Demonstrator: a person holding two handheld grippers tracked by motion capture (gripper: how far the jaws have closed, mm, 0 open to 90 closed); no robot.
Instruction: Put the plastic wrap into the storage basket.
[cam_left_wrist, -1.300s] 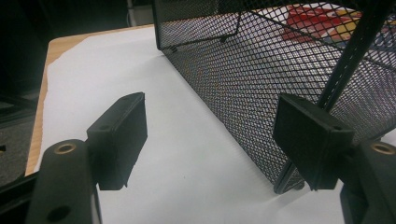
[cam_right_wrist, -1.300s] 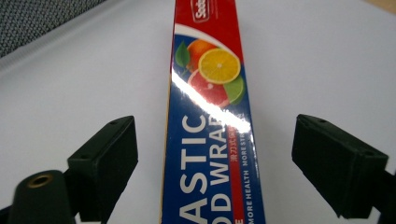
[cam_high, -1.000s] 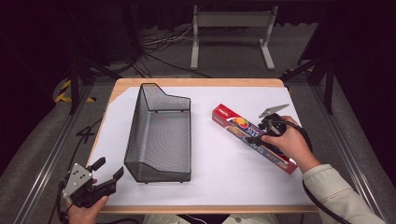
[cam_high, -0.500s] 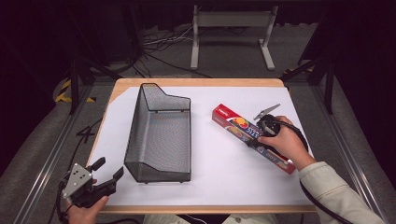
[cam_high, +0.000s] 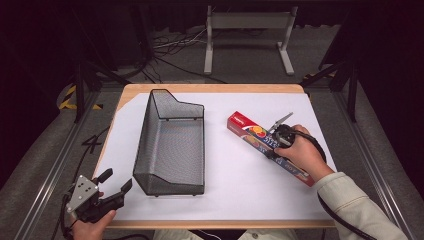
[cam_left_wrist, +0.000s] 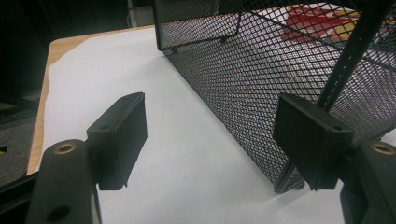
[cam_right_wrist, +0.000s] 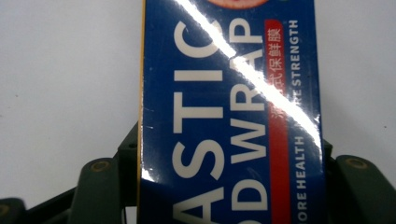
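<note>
A long blue and red plastic wrap box (cam_high: 249, 133) lies slanted on the white sheet at the right. My right gripper (cam_high: 280, 143) is down over its middle, one jaw on each long side. In the right gripper view the box (cam_right_wrist: 229, 93) runs up between the jaws, which press against both its edges, so my right gripper (cam_right_wrist: 229, 161) is shut on it. The box rests on the sheet. A black wire mesh basket (cam_high: 150, 135) stands left of centre. My left gripper (cam_high: 116, 180) is open by the basket's near left corner (cam_left_wrist: 285, 182), holding nothing.
White paper (cam_high: 240, 195) covers a wooden table (cam_high: 210, 88). A metal stand (cam_high: 247, 20) and cables lie on the floor behind. Dark rails run along both sides of the table. In the left gripper view, bare paper (cam_left_wrist: 187, 140) lies between the jaws.
The right hand has settled lower on the plastic wrap box and shifted slightly toward the near end. The left gripper has stayed in place.
</note>
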